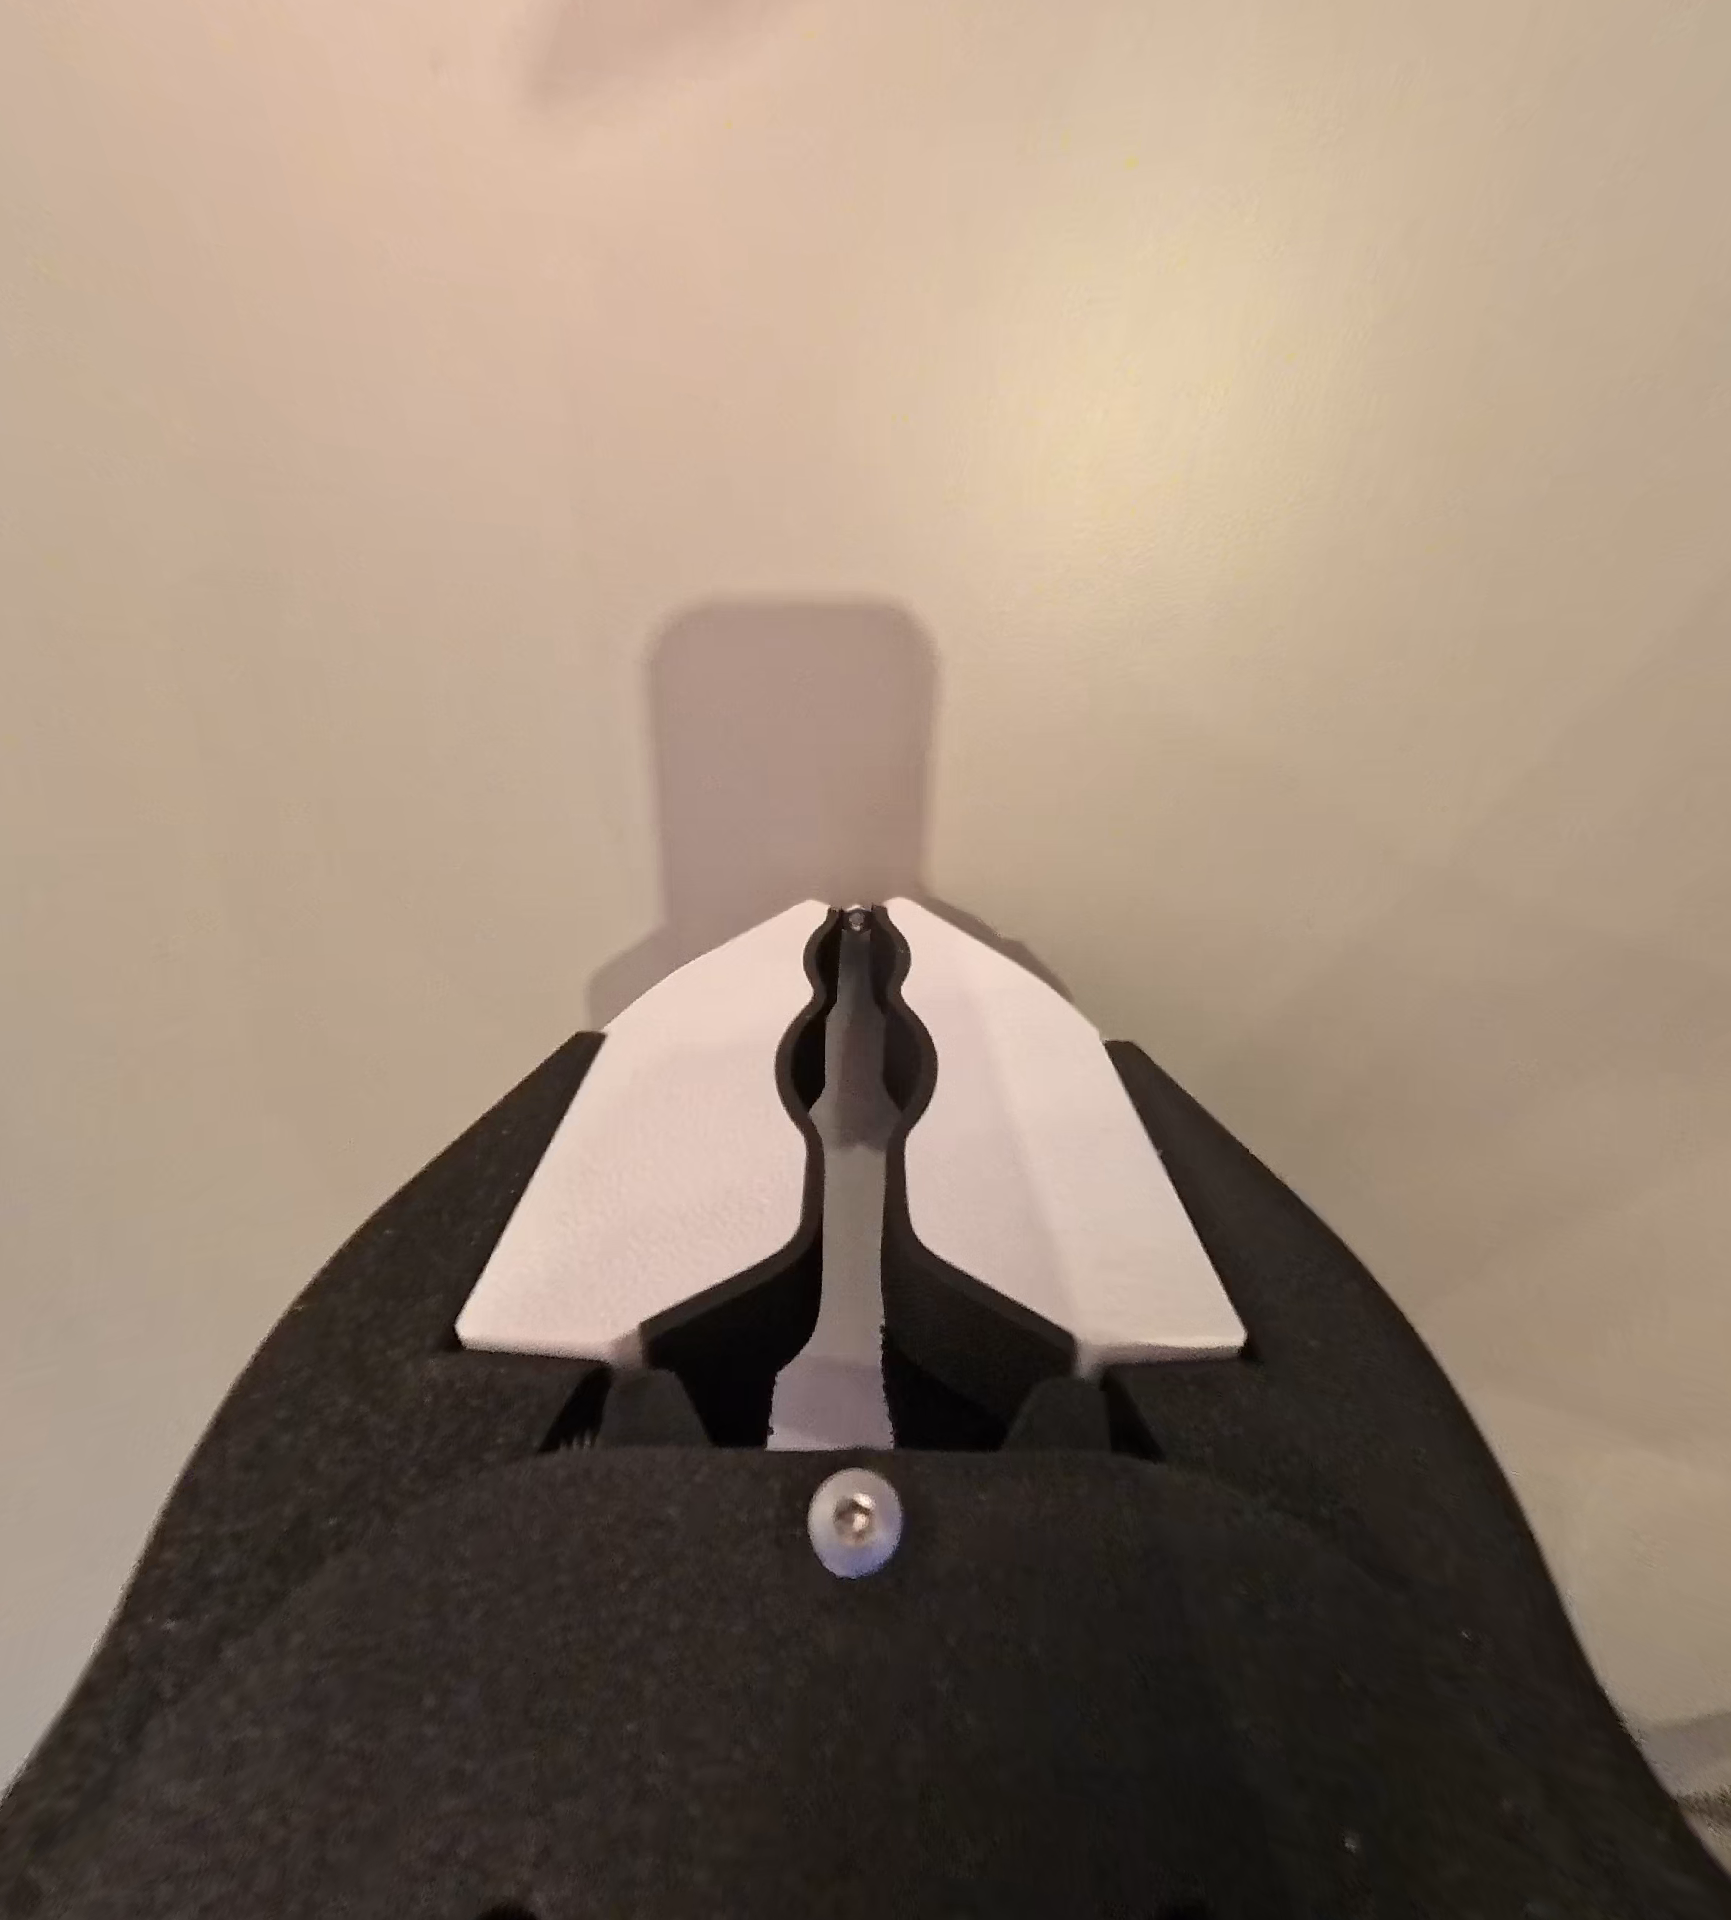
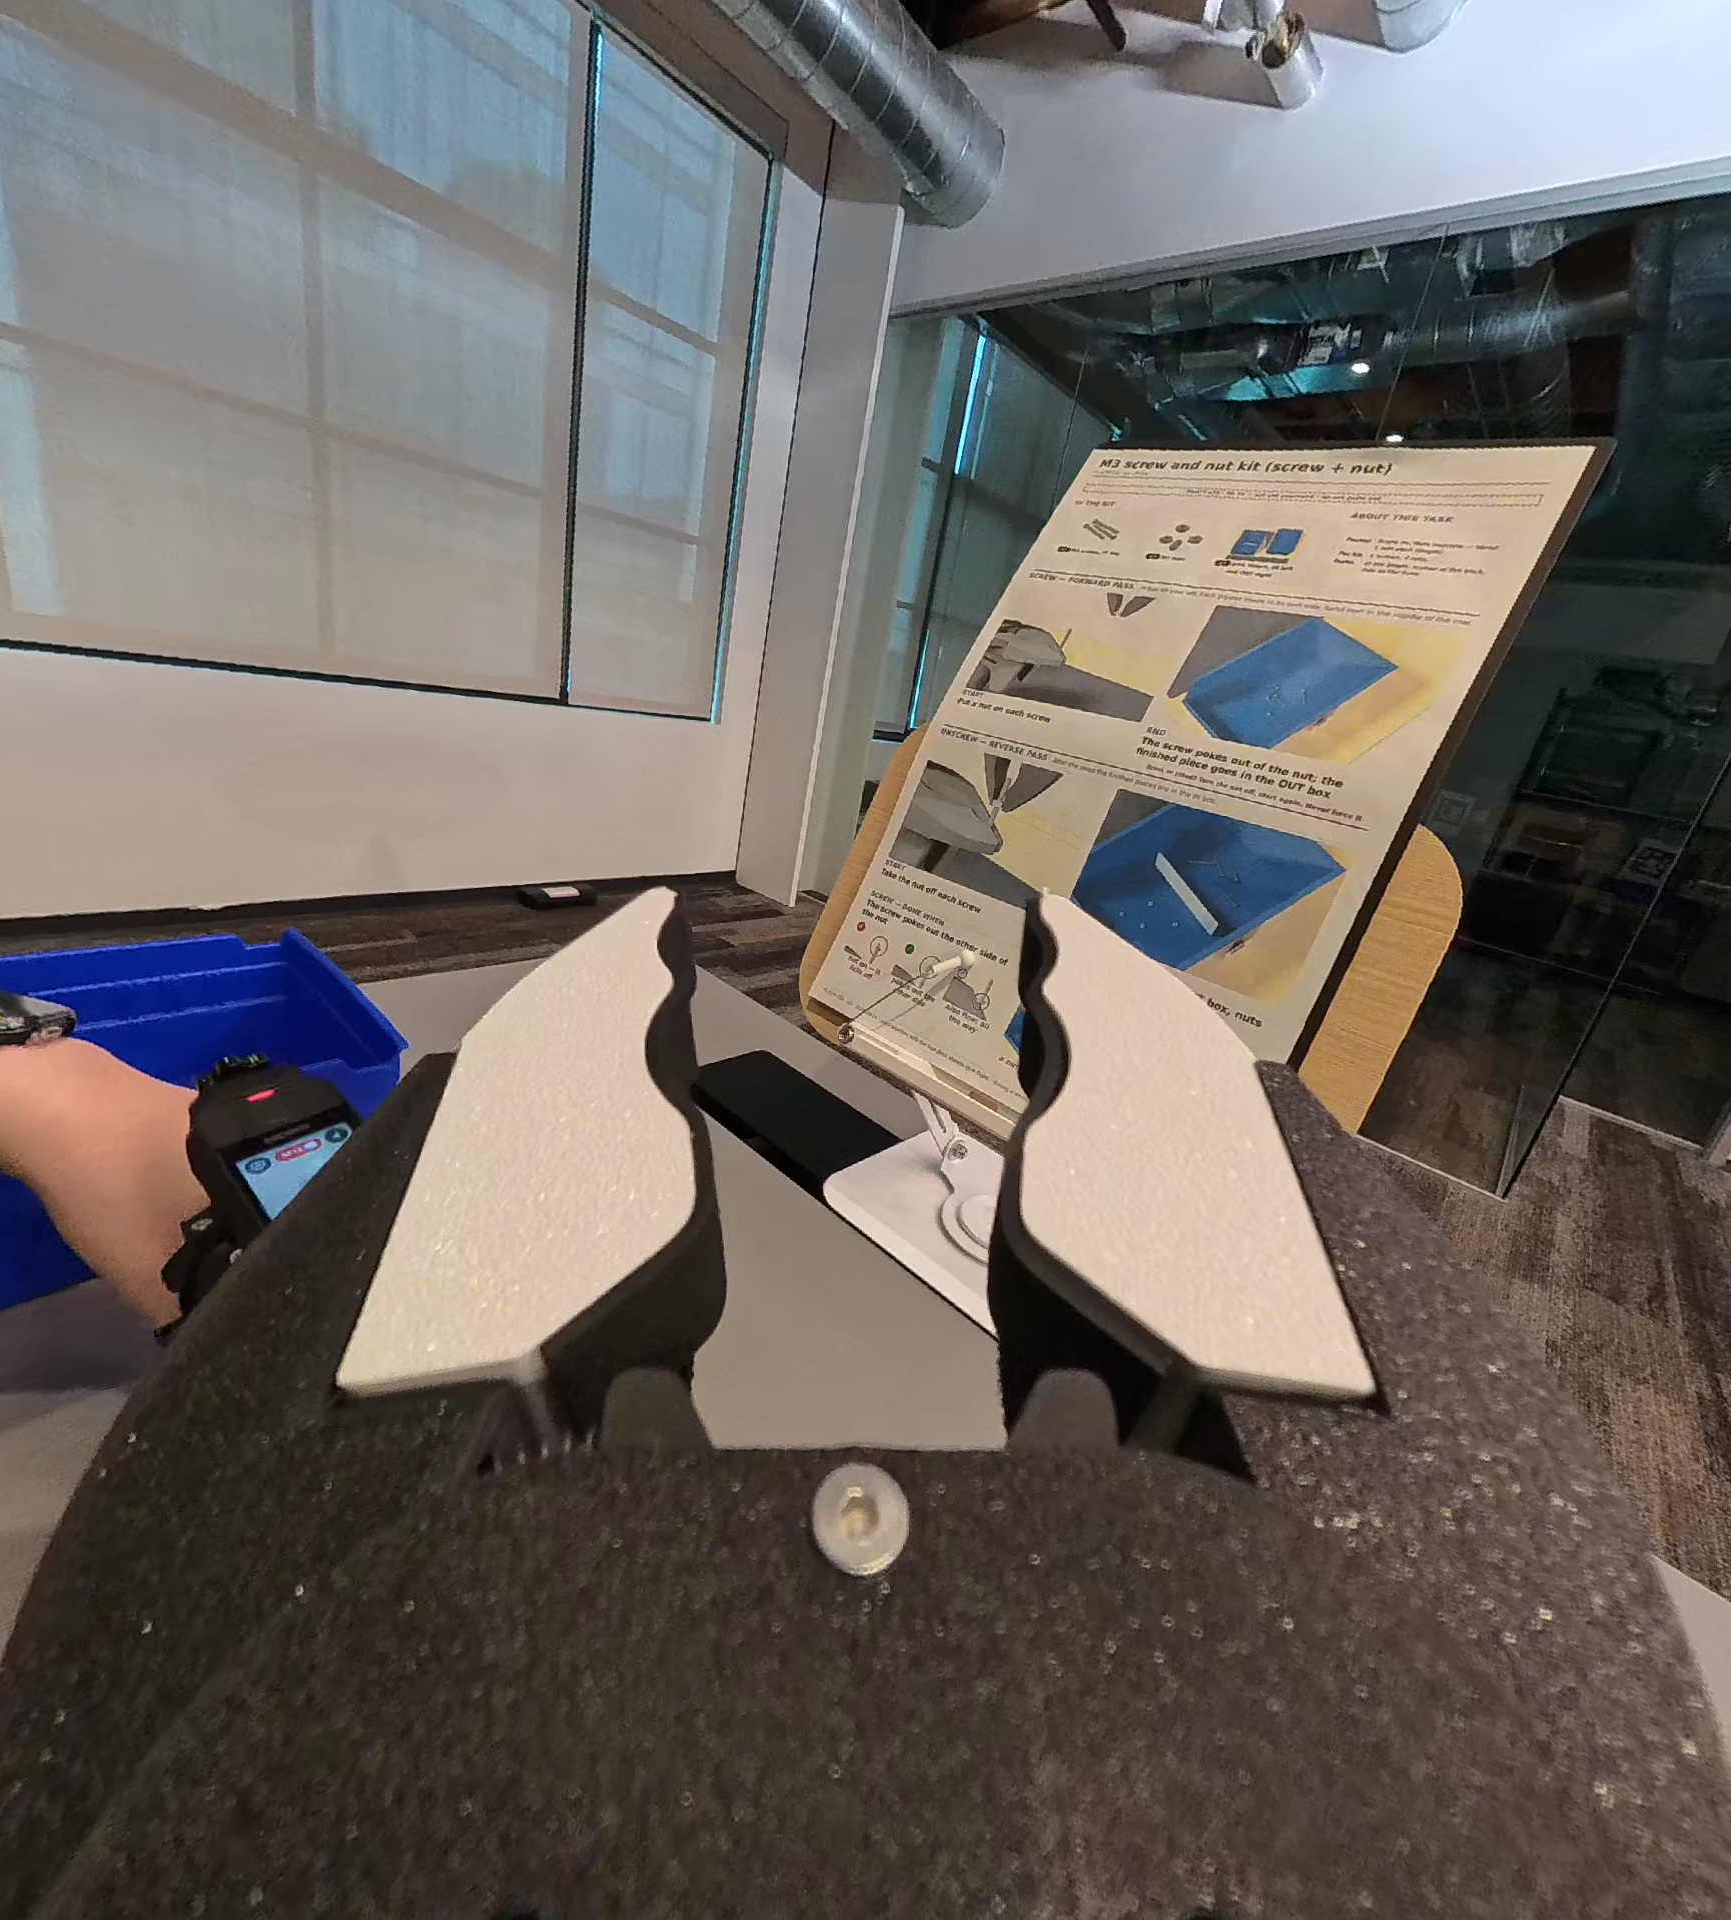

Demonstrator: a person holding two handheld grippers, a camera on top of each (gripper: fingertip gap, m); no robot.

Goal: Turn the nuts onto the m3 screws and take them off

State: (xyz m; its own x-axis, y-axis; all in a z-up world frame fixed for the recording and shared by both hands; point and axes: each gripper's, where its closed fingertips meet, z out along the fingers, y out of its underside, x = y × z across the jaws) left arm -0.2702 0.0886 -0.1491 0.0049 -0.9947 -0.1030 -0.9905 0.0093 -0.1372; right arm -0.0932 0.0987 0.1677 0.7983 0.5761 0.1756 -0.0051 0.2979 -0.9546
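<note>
left tongs [image 1: 857,916]: closed on small metal part [image 1: 858,918] | right tongs [image 2: 856,935]: wide open, empty | progress: cannot tell, no mating shown

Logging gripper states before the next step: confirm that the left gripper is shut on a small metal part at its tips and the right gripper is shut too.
Not quite. The right gripper is open: the right wrist view shows its fingers wide apart and empty. The left gripper is shut on a small metal part at its tips, as stated.
</note>
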